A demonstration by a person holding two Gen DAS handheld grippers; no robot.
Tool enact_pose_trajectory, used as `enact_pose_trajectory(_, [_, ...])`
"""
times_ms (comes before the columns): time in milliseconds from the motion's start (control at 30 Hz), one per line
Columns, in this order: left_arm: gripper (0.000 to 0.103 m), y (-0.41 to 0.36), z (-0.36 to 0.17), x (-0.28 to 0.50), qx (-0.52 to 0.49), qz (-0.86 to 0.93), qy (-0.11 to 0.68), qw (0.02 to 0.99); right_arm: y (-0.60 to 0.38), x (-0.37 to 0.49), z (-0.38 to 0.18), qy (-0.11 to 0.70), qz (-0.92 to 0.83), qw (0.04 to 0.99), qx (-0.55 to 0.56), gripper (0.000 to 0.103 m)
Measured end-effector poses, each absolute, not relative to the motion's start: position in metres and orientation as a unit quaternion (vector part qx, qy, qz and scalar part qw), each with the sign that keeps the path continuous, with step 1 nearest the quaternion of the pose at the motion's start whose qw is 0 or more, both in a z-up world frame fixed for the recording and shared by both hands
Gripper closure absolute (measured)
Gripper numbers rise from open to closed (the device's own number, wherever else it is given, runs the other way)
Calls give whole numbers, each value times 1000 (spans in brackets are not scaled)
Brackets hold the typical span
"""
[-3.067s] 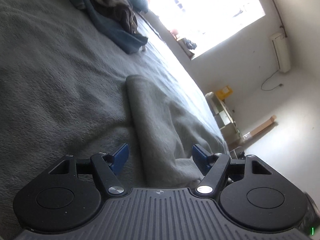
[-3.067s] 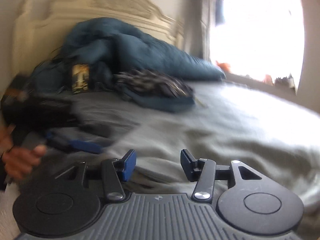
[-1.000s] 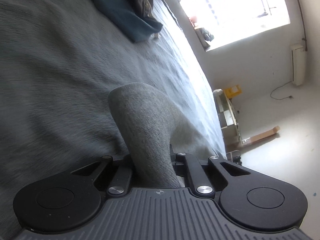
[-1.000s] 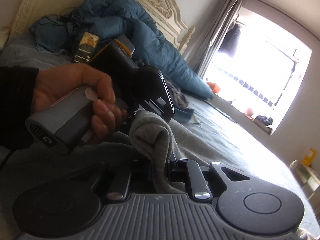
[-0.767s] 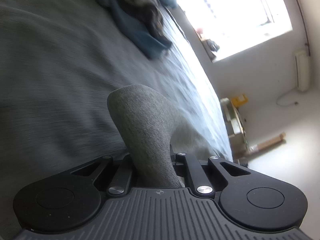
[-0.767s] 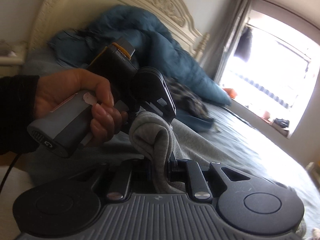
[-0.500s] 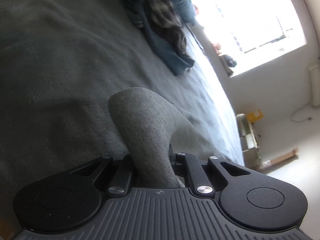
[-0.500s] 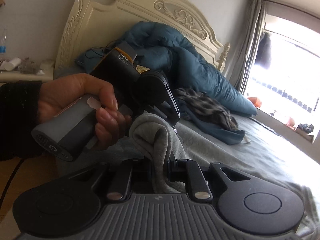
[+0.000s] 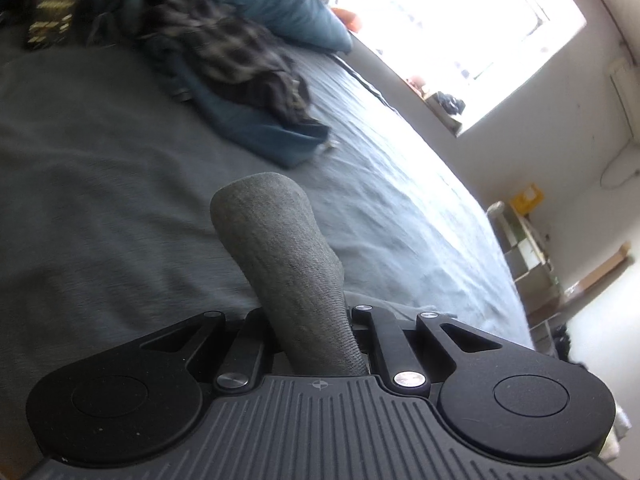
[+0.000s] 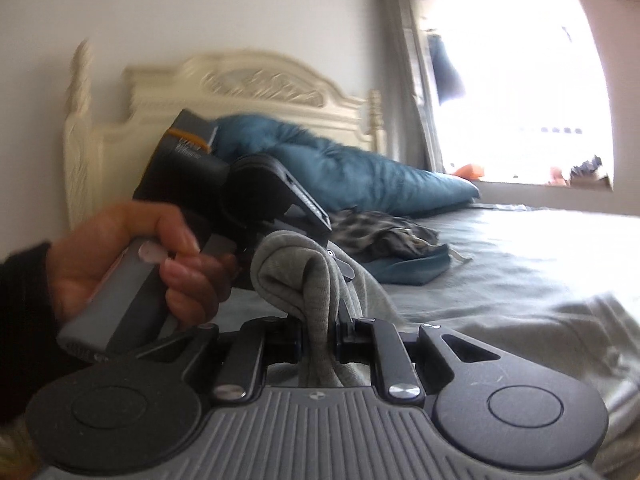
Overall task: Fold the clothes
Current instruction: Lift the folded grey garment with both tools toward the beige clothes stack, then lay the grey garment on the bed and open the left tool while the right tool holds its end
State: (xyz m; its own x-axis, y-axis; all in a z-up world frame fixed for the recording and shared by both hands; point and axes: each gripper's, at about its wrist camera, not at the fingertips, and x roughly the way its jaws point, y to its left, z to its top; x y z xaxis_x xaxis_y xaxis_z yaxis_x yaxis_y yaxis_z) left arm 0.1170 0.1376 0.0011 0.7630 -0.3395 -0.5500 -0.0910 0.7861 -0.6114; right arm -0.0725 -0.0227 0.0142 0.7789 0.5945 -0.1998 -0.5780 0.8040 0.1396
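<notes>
A grey knit garment (image 9: 280,248) is held up over the bed. My left gripper (image 9: 310,340) is shut on one bunched fold of it, which sticks up between the jaws. My right gripper (image 10: 318,344) is shut on another fold of the same grey garment (image 10: 296,272). In the right wrist view the left gripper's body (image 10: 224,196) and the hand holding it (image 10: 132,256) sit just beyond the fold, very close. More pale grey cloth (image 10: 580,340) lies on the bed at the right.
A grey bedspread (image 9: 100,184) covers the bed. A patterned dark garment on a blue one (image 9: 248,80) lies near the blue duvet (image 10: 360,176) and cream headboard (image 10: 248,88). A bright window (image 9: 452,24) and shelves (image 9: 524,240) stand beyond the bed's edge.
Both grippers closed on the grey garment and lifted it off the bed. Over the last second both views swung, so the headboard and clothes pile now sit more centred.
</notes>
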Motion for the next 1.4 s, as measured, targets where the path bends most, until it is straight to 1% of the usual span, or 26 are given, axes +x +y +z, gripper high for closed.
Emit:
enact_pose_trajectory(267, [95, 30, 14, 167, -226, -90, 363, 899, -119, -24, 6, 119, 251, 943, 185, 87])
enact_pose_trajectory(500, [95, -75, 3, 206, -116, -114, 401, 901, -196, -6, -29, 117, 178, 942, 260, 87])
enact_pose_trajectory(733, [94, -148, -12, 215, -25, -136, 410, 901, -254, -2, -61, 103, 119, 935, 319, 87])
enact_pose_trajectory(767, [90, -157, -14, 216, -11, -139, 410, 901, -259, -1, -66, 103, 111, 933, 326, 87])
enact_pose_trajectory(800, [80, -166, -16, 216, 3, -142, 410, 901, -265, 1, -71, 104, 103, 931, 334, 87])
enact_pose_trajectory(833, [74, -169, -18, 215, 14, -154, 407, 900, -270, 3, -78, 107, 96, 927, 346, 87])
enact_pose_trajectory(867, [60, -173, -20, 213, 25, -166, 404, 899, -275, 5, -85, 111, 90, 923, 358, 87])
enact_pose_trajectory(900, [51, -173, -18, 209, 25, -180, 397, 900, -280, 7, -92, 117, 90, 914, 378, 87])
enact_pose_trajectory(967, [48, -167, -10, 197, 14, -209, 381, 900, -289, 11, -104, 128, 90, 896, 416, 87])
enact_pose_trajectory(1033, [48, -153, 3, 179, -2, -229, 358, 905, -293, 13, -109, 133, 95, 885, 436, 87])
enact_pose_trajectory(1133, [44, -131, 22, 152, -25, -258, 322, 911, -302, 19, -118, 145, 106, 860, 477, 86])
enact_pose_trajectory(1267, [43, -98, 27, 113, -8, -258, 298, 919, -319, 27, -127, 176, 131, 821, 526, 83])
enact_pose_trajectory(1333, [43, -84, 21, 97, 10, -246, 297, 923, -324, 26, -126, 187, 135, 815, 531, 73])
enact_pose_trajectory(1400, [43, -70, 11, 84, 19, -236, 299, 924, -329, 24, -126, 191, 134, 812, 535, 67])
